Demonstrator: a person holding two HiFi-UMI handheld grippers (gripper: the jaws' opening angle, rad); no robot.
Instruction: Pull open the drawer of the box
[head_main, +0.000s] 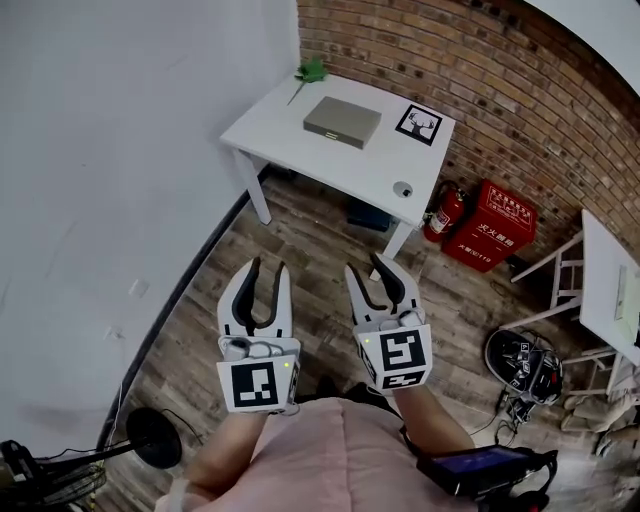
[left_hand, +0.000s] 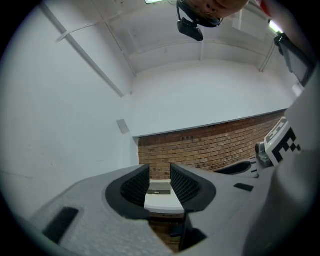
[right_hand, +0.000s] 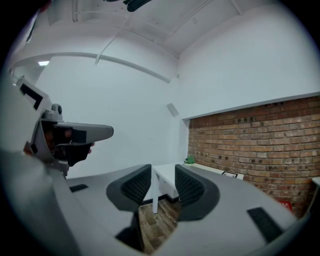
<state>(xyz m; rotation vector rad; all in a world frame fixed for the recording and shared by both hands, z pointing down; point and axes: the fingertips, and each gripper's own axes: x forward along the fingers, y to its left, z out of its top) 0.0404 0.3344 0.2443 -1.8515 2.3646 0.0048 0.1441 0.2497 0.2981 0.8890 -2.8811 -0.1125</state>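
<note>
A person holds the left gripper (head_main: 267, 265) and the right gripper (head_main: 364, 263) side by side above the wooden floor (head_main: 320, 240). Both pairs of jaws are spread, with nothing between them. The grey box (head_main: 342, 121), its drawer not yet pulled out, lies on the white desk (head_main: 372, 170) beside the brick wall (head_main: 500, 90), well apart from both grippers.

Left gripper (head_main: 267, 270): lower centre-left, jaws apart, nothing between them | Right gripper (head_main: 368, 268): lower centre-right, jaws apart, nothing between them | Pose: side by side, pointing toward frame top
</note>
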